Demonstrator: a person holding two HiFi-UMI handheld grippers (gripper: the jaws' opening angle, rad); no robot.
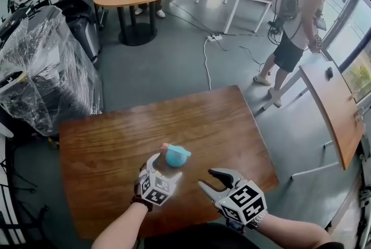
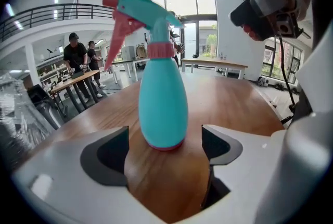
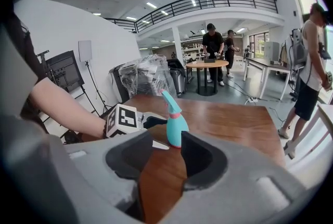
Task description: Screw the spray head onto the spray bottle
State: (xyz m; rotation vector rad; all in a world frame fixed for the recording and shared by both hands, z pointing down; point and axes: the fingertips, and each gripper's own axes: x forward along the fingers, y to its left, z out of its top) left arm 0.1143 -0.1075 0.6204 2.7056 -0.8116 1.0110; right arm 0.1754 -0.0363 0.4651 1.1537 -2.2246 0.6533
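Your left claw [image 2: 165,139] stands wide open at the foot of the turquoise plastic spray bottle [image 2: 163,98], one pad on either side and neither touching it. The bottle stands upright on the near half of the brown wooden surface [image 1: 232,120], with its turquoise spray head and pink trigger [image 2: 140,9] seated on the pink collar. Your right claw [image 3: 162,152], nearer and to the right, is partly open over the surface, nothing between its pads, pointing toward the bottle.
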